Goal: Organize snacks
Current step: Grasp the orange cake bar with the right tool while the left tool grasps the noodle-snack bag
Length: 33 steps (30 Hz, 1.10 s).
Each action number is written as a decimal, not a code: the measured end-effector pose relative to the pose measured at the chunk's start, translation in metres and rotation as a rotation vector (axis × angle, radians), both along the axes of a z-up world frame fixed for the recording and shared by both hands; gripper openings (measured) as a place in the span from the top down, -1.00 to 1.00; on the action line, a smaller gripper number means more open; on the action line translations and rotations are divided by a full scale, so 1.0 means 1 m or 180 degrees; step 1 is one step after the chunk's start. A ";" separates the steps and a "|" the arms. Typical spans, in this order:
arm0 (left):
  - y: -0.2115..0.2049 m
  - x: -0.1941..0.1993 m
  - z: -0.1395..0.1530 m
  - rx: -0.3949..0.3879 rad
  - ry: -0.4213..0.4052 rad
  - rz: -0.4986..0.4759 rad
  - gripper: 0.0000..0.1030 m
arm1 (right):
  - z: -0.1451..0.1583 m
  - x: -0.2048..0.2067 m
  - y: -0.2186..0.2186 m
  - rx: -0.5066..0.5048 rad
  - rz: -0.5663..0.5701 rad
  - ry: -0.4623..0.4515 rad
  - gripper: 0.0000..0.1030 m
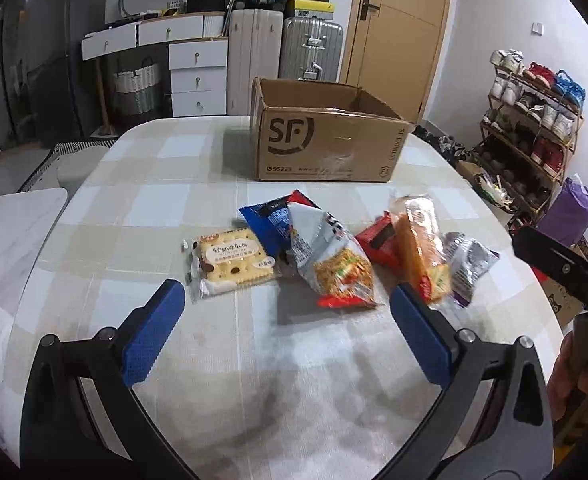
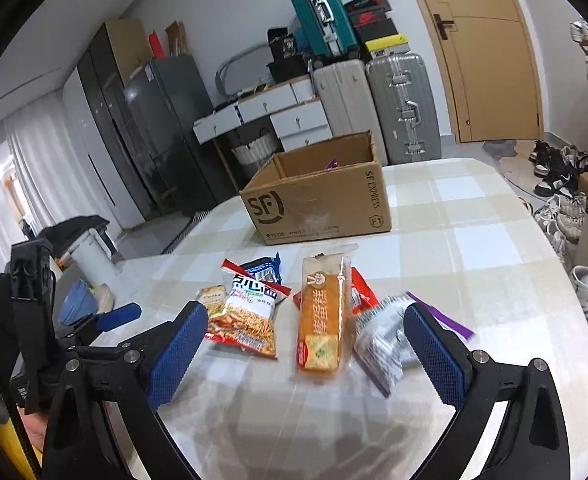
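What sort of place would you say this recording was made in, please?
Most likely a lived-in home, perhaps a dining or entry area: a table with a checked cloth, stacked suitcases by a wooden door, and a crowded shoe rack.

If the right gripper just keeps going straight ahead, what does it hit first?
Most likely the long orange cake in its clear wrapper: it lies dead ahead of the open right gripper, lengthwise between the blue pads. Depth is hard to judge.

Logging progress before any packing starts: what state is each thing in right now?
Cardboard box: open on top, upright on the table.
Cracker pack: sealed, flat on the table.
Noodle snack bag: sealed, lying loose.
Orange cake pack: sealed, lying flat.
Left gripper: open, empty.
Right gripper: open, empty.
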State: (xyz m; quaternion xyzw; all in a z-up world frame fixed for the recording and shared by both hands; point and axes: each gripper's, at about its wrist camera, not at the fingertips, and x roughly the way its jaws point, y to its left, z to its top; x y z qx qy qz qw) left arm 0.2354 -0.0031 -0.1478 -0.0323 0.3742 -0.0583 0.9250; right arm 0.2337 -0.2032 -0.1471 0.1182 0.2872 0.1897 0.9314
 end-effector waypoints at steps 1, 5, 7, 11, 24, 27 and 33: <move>0.000 0.004 -0.001 -0.0007 0.0003 0.0002 -0.99 | -0.002 0.010 0.003 -0.0026 0.0028 0.0022 -0.95; -0.003 0.029 -0.006 0.0007 0.0036 0.0022 -0.99 | -0.007 0.038 0.014 -0.0140 0.0079 0.0121 -0.88; -0.004 0.042 -0.010 0.0004 0.0056 0.0037 -0.99 | -0.012 0.051 0.019 -0.0204 0.0130 0.0180 -0.72; -0.002 0.060 -0.019 -0.0002 0.0111 0.0069 -0.99 | -0.028 0.078 0.030 -0.0366 0.0169 0.0372 -0.61; -0.011 0.089 -0.044 0.0008 0.0260 0.0068 -0.99 | -0.062 0.101 0.048 -0.0527 0.0379 0.0709 0.26; -0.011 0.085 -0.046 0.0048 0.0284 0.0086 -0.99 | -0.060 0.095 0.041 -0.0395 0.0354 0.0680 0.26; -0.010 0.077 -0.042 -0.0008 0.0367 0.0104 -0.99 | -0.045 0.068 0.012 0.0150 0.0340 0.0400 0.27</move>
